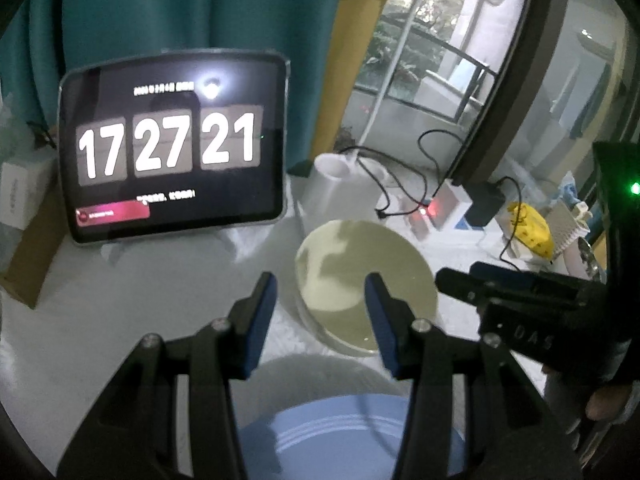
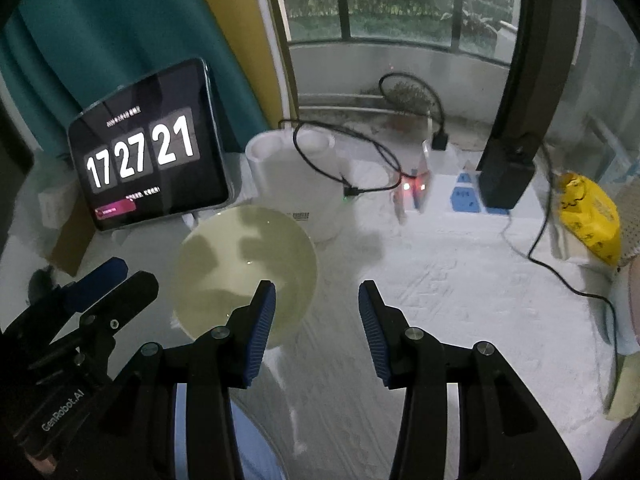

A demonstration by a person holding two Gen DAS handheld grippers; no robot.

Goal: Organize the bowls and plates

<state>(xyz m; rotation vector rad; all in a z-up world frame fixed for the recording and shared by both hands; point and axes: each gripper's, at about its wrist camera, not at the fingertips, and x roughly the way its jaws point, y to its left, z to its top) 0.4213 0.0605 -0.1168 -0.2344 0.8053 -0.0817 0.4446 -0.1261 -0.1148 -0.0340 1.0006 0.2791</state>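
Both grippers are held above a desk (image 2: 440, 300) covered in white cloth, and nothing is gripped by either. The left gripper (image 1: 320, 316) is seen with its jaws open and empty, a blue plate (image 1: 352, 436) lying directly beneath them at the near edge of the desk. Just beyond the blue plate, a pale yellow-green plate (image 1: 360, 276) is stacked on a white dish whose rim shows below it. The right gripper (image 2: 316, 328) is likewise held with its jaws parted and empty, over bare cloth just right of the pale plate. A tablet (image 1: 172, 148) showing a clock is propped at the far left of the desk, and a white container (image 2: 296, 184) is set beside it, behind the plates. A yellow bag (image 2: 588, 220) is placed at the right edge.
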